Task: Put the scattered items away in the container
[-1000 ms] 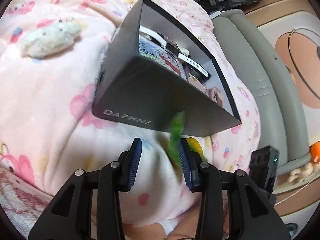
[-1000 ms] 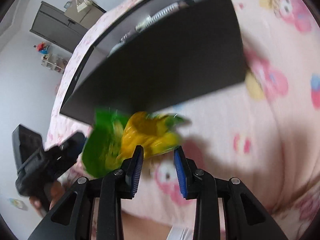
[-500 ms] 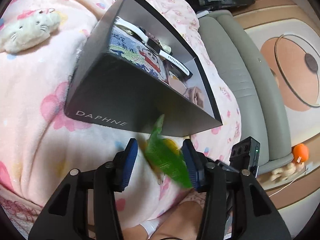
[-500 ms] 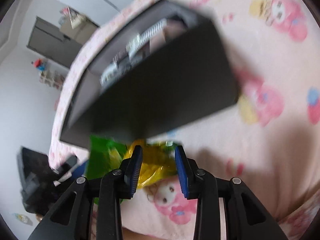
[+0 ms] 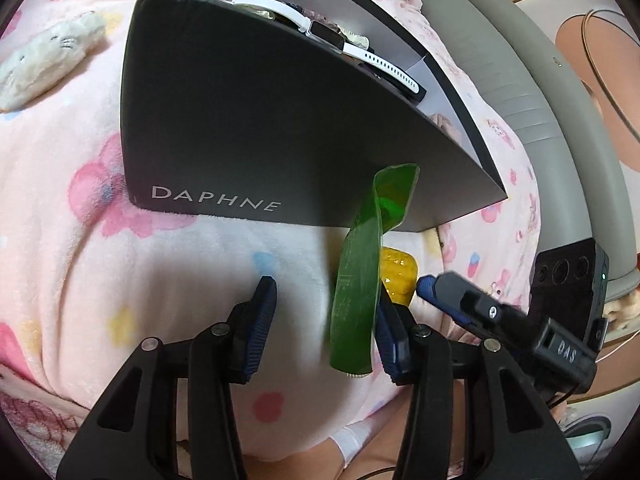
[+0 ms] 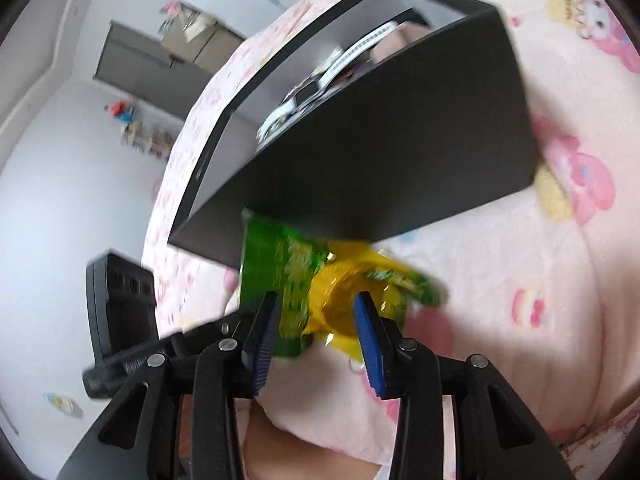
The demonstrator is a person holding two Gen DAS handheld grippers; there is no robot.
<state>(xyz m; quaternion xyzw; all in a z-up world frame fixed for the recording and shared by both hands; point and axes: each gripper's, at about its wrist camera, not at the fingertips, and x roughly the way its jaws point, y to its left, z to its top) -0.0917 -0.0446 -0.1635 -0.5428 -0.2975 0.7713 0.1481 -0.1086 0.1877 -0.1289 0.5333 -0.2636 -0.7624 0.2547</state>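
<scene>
Pink cartoon-print blanket (image 5: 120, 272) covers everything. Right gripper (image 6: 316, 330) jaws are opening around the green-and-yellow snack packet (image 6: 320, 280), pads look just off it. Left gripper (image 5: 324, 322) gapes wide, the packet's green edge (image 5: 358, 292) against one pad. Right behind: black box (image 5: 256, 128) marked "DAPHNE", white watch (image 5: 332, 36) inside. Plush toy (image 5: 48, 64) lies well off.

A pink cartoon-print blanket (image 5: 80, 264) covers the bed — a white plush cat (image 5: 44, 64) lies on it near the upper left. A grey padded bench (image 5: 532, 92) runs along the bed's far edge. Across the room — white walls, a grey cabinet (image 6: 148, 68), some blurred small toys (image 6: 120, 110).
</scene>
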